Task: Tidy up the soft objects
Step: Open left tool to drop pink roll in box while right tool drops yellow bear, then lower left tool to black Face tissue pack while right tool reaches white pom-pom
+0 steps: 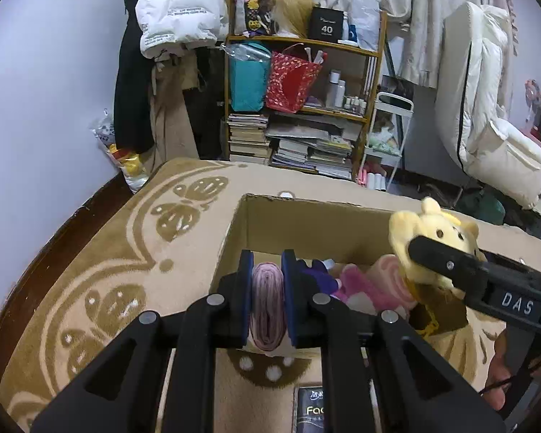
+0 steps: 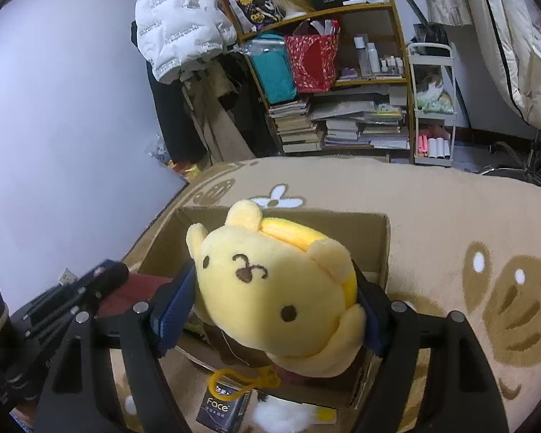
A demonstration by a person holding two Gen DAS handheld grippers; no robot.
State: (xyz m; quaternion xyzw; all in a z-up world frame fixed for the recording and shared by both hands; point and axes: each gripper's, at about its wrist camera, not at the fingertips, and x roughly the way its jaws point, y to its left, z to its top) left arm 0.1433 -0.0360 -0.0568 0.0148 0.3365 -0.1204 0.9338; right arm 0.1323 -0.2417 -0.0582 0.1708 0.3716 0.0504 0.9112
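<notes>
My left gripper (image 1: pixel 267 270) is shut on a folded pink knitted cloth (image 1: pixel 267 303) and holds it over the near left part of an open cardboard box (image 1: pixel 306 216). Pink, purple and white soft things (image 1: pixel 357 285) lie inside the box. My right gripper (image 2: pixel 274 299) is shut on a yellow plush dog (image 2: pixel 277 288) with a brown outfit and a yellow clip loop, held above the box (image 2: pixel 371 238). The plush (image 1: pixel 432 238) and the right gripper also show at the right of the left wrist view. The left gripper (image 2: pixel 101 281) shows at the left of the right wrist view.
The box stands on a beige rug (image 1: pixel 126 252) with brown patterns. A dark "Face" packet (image 2: pixel 223 407) and a white fluffy thing (image 2: pixel 274 415) lie on the rug before the box. A cluttered shelf (image 1: pixel 299 101), hanging coats and a small white cart (image 2: pixel 432 108) stand behind.
</notes>
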